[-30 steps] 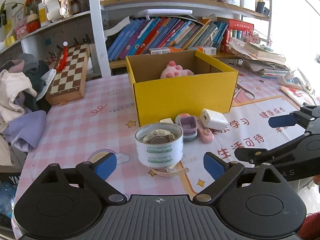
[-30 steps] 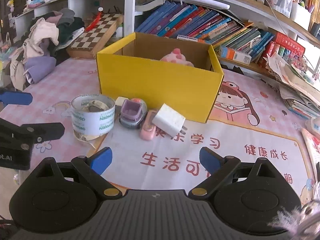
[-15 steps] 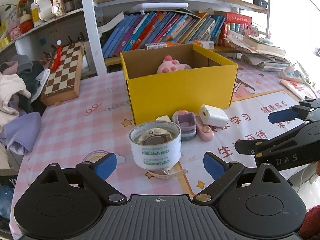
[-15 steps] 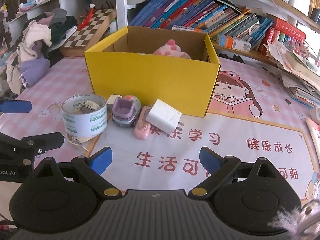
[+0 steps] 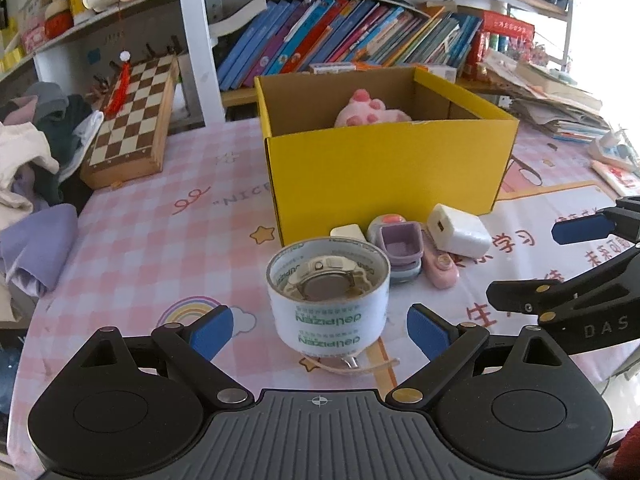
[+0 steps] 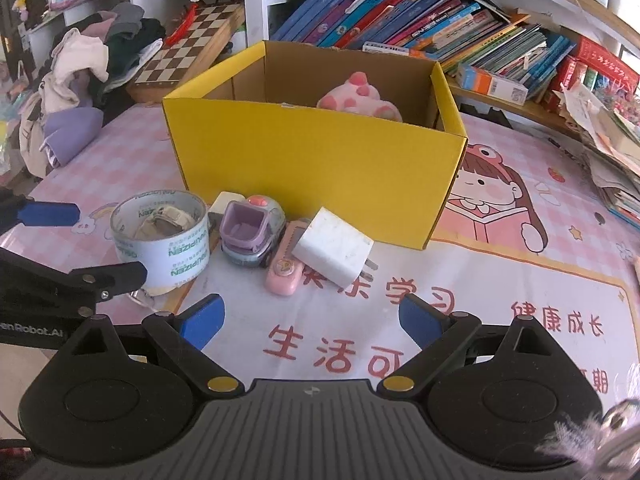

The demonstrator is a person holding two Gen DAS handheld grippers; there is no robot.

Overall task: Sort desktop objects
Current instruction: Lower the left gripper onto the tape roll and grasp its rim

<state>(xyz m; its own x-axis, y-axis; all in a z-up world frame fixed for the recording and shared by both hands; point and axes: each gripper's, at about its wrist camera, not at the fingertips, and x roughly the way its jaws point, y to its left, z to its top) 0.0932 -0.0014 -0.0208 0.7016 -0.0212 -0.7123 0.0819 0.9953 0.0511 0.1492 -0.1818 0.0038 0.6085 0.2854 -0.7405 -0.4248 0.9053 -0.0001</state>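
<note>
Two pairs of tongs over a pink checked surface (image 5: 132, 248), both spread wide and empty. Largest item: yellow box (image 6: 316, 184), open-topped, a pink plush (image 6: 358, 94) already inside. In front of the box, a loose cluster not yet sorted. Tape roll (image 5: 328, 296) stands on end nearest the left tongs (image 5: 319, 326), a watch (image 5: 326, 282) lying in its core. Right of it a small purple toy car (image 6: 250, 236), then a white charger (image 6: 334, 252) tilted over a pink case (image 6: 284, 276), prongs facing right. A small white block (image 6: 226, 202) sits behind, against the box wall.

Step in hand, as I judge it: approach to a first pick. Left tongs line up on the roll, which sits between the blue pads but untouched. Right tongs (image 6: 310, 320) hover short of the charger.

Next move calls for left tongs forward and down, closing across the roll's outer wall, then lifting level so the watch does not drop out.
</note>
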